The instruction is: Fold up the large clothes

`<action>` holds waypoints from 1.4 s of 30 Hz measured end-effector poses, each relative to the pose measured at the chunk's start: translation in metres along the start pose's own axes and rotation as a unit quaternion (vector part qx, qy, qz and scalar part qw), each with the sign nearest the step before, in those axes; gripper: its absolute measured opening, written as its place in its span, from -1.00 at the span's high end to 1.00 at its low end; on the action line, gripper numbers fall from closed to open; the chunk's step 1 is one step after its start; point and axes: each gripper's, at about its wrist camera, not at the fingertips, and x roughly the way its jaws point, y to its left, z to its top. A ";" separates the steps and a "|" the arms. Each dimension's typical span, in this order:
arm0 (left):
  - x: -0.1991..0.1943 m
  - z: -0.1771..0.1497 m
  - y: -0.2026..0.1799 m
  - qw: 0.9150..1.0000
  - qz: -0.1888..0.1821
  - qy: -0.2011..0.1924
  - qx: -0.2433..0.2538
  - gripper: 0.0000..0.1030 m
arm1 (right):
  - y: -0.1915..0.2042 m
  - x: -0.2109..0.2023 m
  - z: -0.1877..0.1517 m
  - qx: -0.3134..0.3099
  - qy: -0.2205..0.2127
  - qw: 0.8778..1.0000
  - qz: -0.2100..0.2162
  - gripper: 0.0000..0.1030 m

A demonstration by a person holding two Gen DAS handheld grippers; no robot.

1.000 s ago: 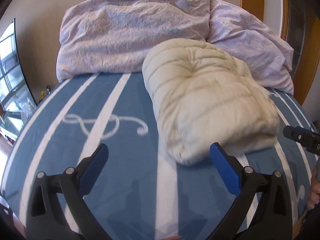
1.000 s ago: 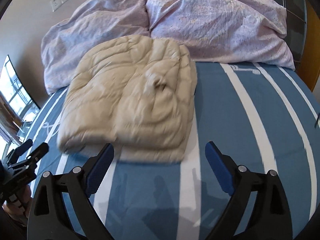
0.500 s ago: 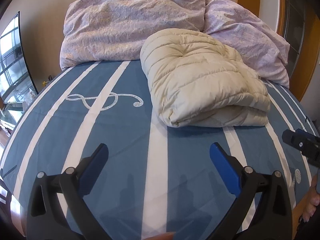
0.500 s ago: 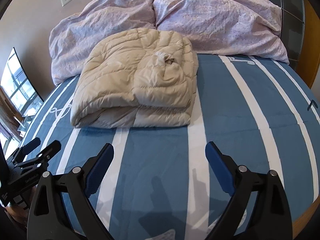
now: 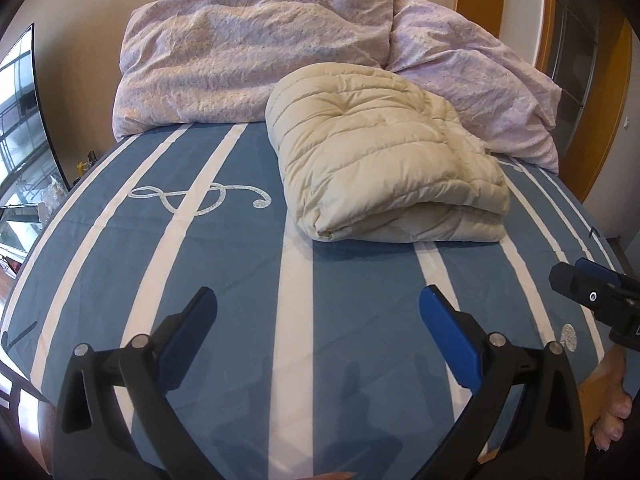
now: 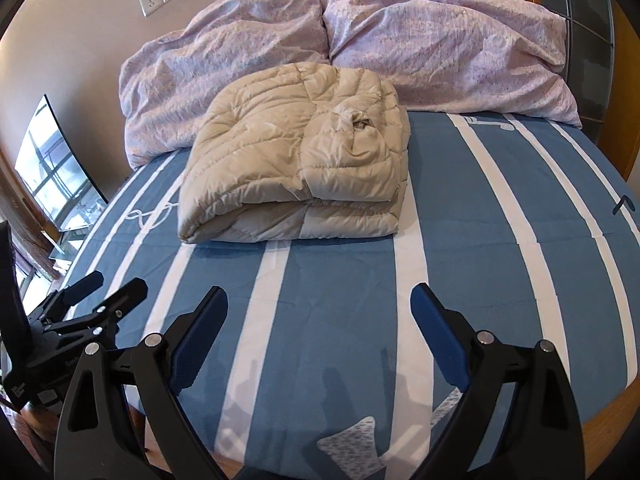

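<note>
A cream quilted puffer jacket (image 5: 384, 160) lies folded into a thick bundle on the blue striped bed; it also shows in the right wrist view (image 6: 296, 168). My left gripper (image 5: 318, 312) is open and empty, held over the bed near its front edge, well short of the jacket. My right gripper (image 6: 320, 312) is open and empty, also back from the jacket. The left gripper shows at the left edge of the right wrist view (image 6: 100, 292). The right gripper's tip shows at the right edge of the left wrist view (image 5: 592, 292).
Two lilac pillows (image 5: 256, 52) (image 6: 444, 40) lean against the wall behind the jacket. The bedsheet (image 6: 480, 240) is blue with white stripes. A window (image 5: 20, 120) is at the left. A wooden bed frame edge (image 6: 600, 412) shows at the lower right.
Both grippers have pulled back from the folded jacket toward the bed's front edge. The jacket has settled and lies still. Both grippers stay open.
</note>
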 end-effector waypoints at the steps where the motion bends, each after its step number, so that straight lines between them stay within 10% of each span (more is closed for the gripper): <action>1: -0.002 0.000 -0.001 1.000 -0.002 0.000 0.000 -0.96 | 0.000 -0.002 0.000 0.001 0.000 1.000 0.002 -0.84; 42: -0.038 0.009 -0.008 0.999 -0.053 0.002 -0.011 -0.96 | 0.007 -0.027 0.002 0.030 -0.021 0.999 0.017 -0.97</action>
